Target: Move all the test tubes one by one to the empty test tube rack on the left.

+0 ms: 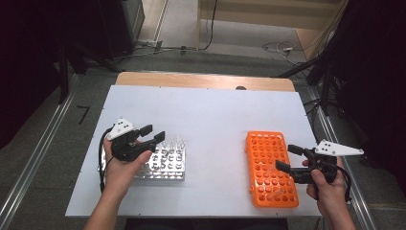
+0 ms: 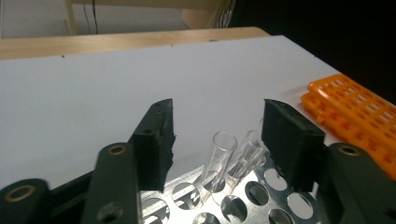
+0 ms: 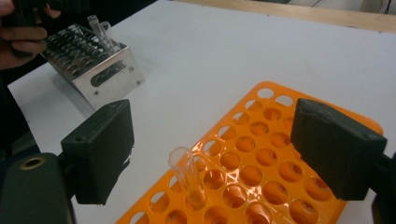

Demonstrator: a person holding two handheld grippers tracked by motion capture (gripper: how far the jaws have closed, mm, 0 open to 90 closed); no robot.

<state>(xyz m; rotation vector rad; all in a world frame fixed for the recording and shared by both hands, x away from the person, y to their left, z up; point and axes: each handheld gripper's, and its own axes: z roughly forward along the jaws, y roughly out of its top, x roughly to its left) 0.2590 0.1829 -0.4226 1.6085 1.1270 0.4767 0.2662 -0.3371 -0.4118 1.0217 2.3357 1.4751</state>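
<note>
Both jaw pairs stand apart, unloaded; the left gripper [image 2: 217,135] should be centred around one clear tube [image 2: 218,158] at lower centre before being closed.

racks: 2, one metal rack [image 1: 165,165], one orange rack [image 1: 269,167]
tubes in metal rack: 2 [image 2: 219,158]
tubes in orange rack: 1 [image 3: 187,175]
tools: 2, left tool [image 1: 152,135], right tool [image 1: 288,158]

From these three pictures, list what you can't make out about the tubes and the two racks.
- How many clear tubes stand in the metal rack: too small and glassy in the high view; the left gripper view crops the rack at its bottom edge.
- Near part of the orange rack: cut off by the bottom edge of the right gripper view, so its tube count stays unsure.
- Whether any tube holds liquid: glare hides it.
</note>
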